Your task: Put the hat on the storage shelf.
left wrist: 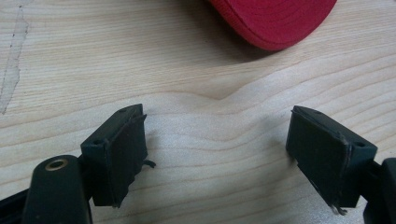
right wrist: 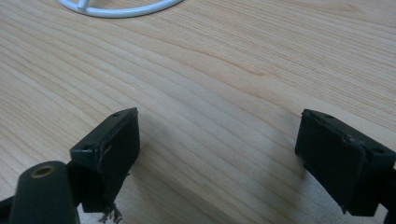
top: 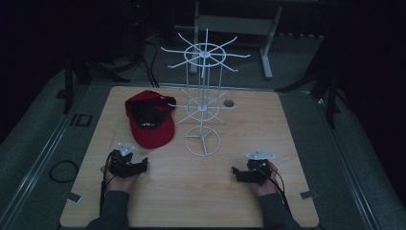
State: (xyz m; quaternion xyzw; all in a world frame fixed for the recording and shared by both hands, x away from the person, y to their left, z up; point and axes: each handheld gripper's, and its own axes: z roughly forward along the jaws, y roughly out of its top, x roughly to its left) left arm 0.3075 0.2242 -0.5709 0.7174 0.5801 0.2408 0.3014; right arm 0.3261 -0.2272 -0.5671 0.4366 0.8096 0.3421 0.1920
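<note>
High view dim, dark surround beyond my table (top: 268, 158), gripper views brighter, soft shadows, slight blur.

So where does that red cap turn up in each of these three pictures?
High view: the red cap lies on the table's far left part, just left of the white wire rack.
Left gripper view: its red edge sits at the top, beyond the open jaws.
Right gripper view: the cap is not in this picture.
Shared landmark: the light wooden tabletop, seen in all three.
</note>
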